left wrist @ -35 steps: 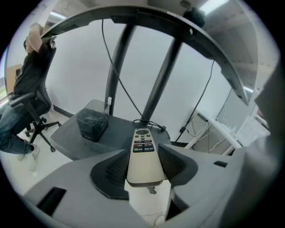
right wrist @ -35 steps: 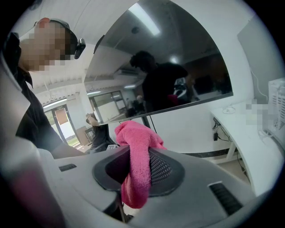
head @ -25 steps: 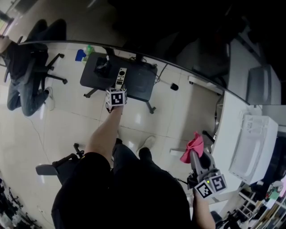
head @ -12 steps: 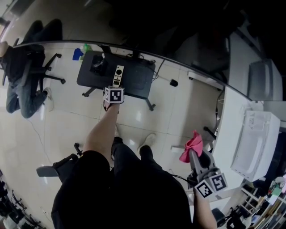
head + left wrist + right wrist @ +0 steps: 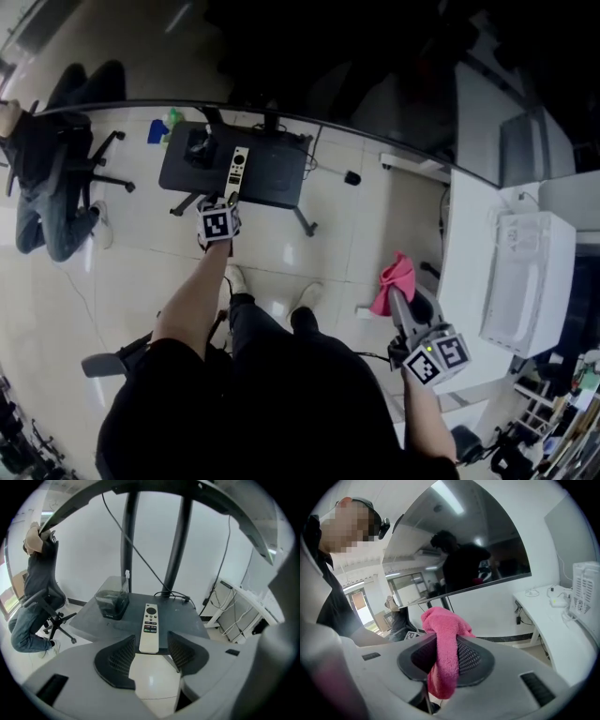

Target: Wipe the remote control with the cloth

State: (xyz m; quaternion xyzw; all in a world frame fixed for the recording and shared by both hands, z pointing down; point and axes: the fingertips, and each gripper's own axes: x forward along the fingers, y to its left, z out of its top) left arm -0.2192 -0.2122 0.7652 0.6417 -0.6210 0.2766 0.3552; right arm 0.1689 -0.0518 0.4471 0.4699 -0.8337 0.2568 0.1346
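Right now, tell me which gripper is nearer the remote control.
Left. The left gripper sits open at the near end of the remote control; the right gripper, holding the cloth, is far back by the person's side.

head: steeply down | left: faces table [image 5: 180,617], shared | right: apparently faces wall [image 5: 497,609]

Left gripper [image 5: 151,652] and right gripper [image 5: 446,660]: grey shells, black ribbed pads [image 5: 123,656] — black-and-white marker cube [image 5: 217,224] behind each; black short-sleeved top [image 5: 234,403].

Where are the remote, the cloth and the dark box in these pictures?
remote [image 5: 150,628]: left gripper view, its middle, at the coloured buttons.
cloth [image 5: 445,644]: right gripper view, the part hanging between the pads.
box [image 5: 112,604]: left gripper view, its front face.
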